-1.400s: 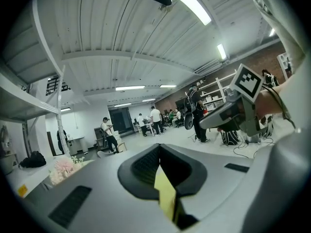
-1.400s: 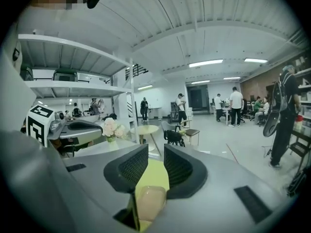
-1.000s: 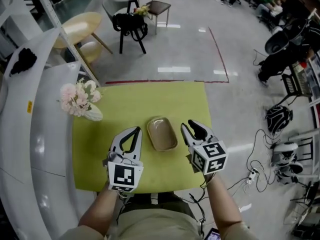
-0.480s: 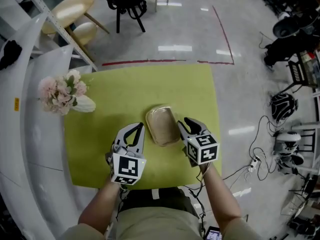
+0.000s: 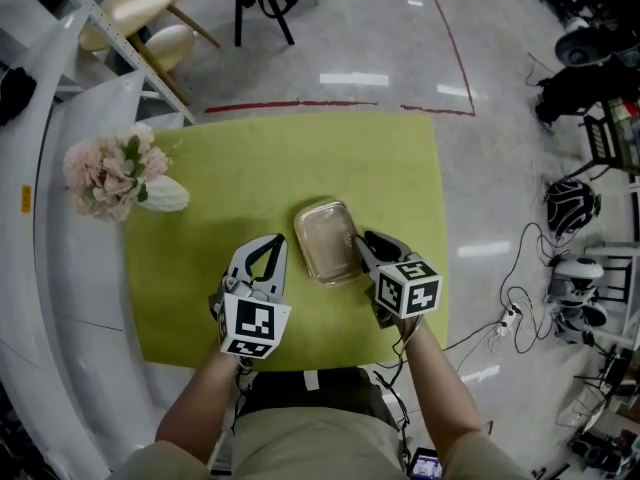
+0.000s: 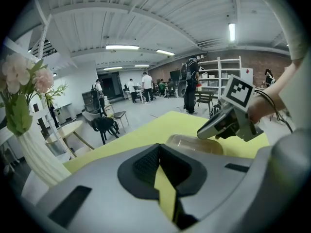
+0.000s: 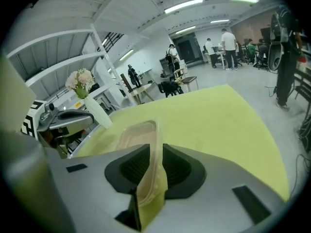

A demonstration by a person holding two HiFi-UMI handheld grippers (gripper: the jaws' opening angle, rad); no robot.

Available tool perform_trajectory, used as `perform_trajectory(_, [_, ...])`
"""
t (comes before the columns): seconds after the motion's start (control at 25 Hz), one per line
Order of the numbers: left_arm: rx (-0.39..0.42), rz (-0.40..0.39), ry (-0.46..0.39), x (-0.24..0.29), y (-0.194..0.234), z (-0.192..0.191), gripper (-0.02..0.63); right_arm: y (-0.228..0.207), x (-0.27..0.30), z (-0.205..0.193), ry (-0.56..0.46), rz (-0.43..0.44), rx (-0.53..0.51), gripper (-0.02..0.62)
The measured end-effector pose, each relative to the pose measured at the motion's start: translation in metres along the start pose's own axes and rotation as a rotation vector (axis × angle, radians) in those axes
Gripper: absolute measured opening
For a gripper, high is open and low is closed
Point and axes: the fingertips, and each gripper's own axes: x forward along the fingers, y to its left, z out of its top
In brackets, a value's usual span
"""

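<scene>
1. The clear plastic container (image 5: 327, 241) lies near the middle of the green table (image 5: 230, 168), between the two grippers.
2. The right gripper (image 5: 362, 243) is at the container's right side. Its own view shows the thin wall and rim standing up between the fingers and filling the narrow gap, so the fingers look closed on that wall.
3. The left gripper (image 5: 268, 246) rests just beside the container's left side, apart from it. Its fingers are pressed together with nothing between them.
4. The step in hand seems to be taking the container by its right wall. To do it well, keep the wall seated deep between the pads rather than pinched at the lip alone.
5. Thin plastic like this probably bends, so a firm but not crushing squeeze and a slow, level lift should keep it from twisting or slipping out.
6. If the far side sags, the left gripper is well placed to open and steady the opposite rim.
7. The flowers in a white vase (image 5: 110, 173) stand well apart at the table's left edge, so they are no obstacle.
8. Writing: each marker cube (image 5: 409, 288) carries only black-and-white square patterns, no letters. The container shows no readable label. A yellow sticker (image 5: 24, 198) on the white ledge is too small to read.
</scene>
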Motion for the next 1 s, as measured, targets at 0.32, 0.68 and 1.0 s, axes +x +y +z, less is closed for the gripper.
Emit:
perform_trajectory(0.32, [-0.007,-0.012,0.012,-0.004,-0.010,-0.006,0.008,-0.001,-0.001,-0.003,-0.003,-0.015,0.008,0.026])
perform_trajectory(0.68, [0.009,0.016,-0.019,-0.021,0.000,0.004,0.008,0.016,-0.027,0.036,-0.107,-0.022,-0.021,0.020])
perform_trajectory(1.0, [0.051,0.072,-0.118,-0.068,0.018,0.062,0.008,0.048,-0.098,0.113,-0.288,-0.002,-0.006,0.021])
